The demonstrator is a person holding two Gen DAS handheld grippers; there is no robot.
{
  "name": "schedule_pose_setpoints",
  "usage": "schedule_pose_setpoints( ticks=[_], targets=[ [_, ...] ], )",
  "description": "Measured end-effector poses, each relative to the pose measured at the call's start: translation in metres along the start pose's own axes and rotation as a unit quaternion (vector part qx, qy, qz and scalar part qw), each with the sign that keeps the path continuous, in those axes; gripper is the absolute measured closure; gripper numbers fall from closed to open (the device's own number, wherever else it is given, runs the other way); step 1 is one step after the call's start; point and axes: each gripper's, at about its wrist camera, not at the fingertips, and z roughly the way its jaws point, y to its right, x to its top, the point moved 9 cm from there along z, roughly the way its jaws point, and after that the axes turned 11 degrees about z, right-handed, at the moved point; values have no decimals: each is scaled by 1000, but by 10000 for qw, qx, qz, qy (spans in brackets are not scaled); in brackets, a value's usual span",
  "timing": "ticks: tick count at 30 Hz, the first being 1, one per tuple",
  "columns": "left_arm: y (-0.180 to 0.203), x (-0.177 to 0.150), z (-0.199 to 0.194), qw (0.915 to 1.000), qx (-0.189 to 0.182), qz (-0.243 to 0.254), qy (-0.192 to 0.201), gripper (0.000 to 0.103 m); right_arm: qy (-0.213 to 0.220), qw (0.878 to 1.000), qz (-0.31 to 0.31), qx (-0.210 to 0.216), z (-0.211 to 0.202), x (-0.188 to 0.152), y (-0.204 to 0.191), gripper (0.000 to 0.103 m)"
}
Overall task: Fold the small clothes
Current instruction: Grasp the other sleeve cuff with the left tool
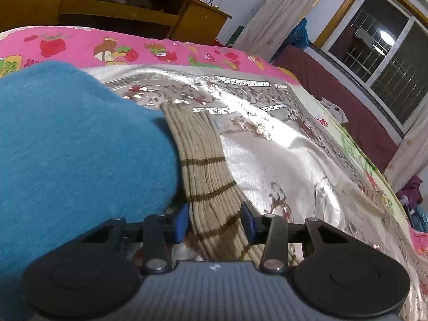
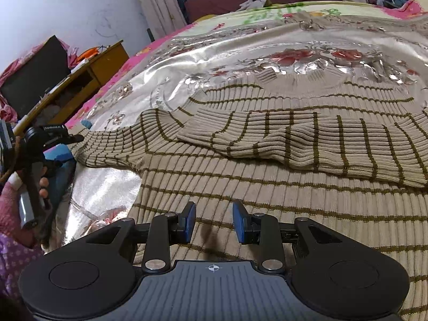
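A beige ribbed sweater with thin brown stripes (image 2: 267, 165) lies spread on the shiny silver floral bedspread (image 2: 214, 53). One sleeve (image 2: 307, 139) is folded across its body. The other sleeve (image 2: 112, 144) stretches left toward the left gripper, which also shows in the right wrist view (image 2: 53, 133). In the left wrist view that sleeve (image 1: 208, 176) runs between the blue pads of my left gripper (image 1: 215, 220), whose jaws stand open around it. A blue cloth (image 1: 67, 147) lies at the left. My right gripper (image 2: 214, 220) is open just above the sweater's body.
A pink cartoon sheet (image 1: 133, 48) lies under the bedspread. A wooden desk (image 1: 120, 8) stands beyond the bed. A maroon bench (image 1: 347, 112), curtains and a window (image 1: 388, 53) are at the right. Clothes lie on the floor (image 1: 412, 192).
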Motion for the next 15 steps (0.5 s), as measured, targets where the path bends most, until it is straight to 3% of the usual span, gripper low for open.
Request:
schedule_pose_setpoints(
  ticks=[2, 4, 7, 15],
  targets=[
    [-1, 1, 5, 9999, -20, -88, -72, 63, 5, 10000, 40, 22, -2, 0, 0, 73],
    [-5, 2, 8, 9995, -7, -265, -152, 76, 38, 9999, 83, 51, -4, 1, 0, 73],
    [-11, 2, 4, 9982, -221, -541, -95, 86, 80, 9998, 154, 92, -7, 1, 2, 73],
    [13, 13, -20, 9967, -664, -458, 82, 89, 173, 9987, 442, 182, -14, 0, 13, 73]
  ],
)
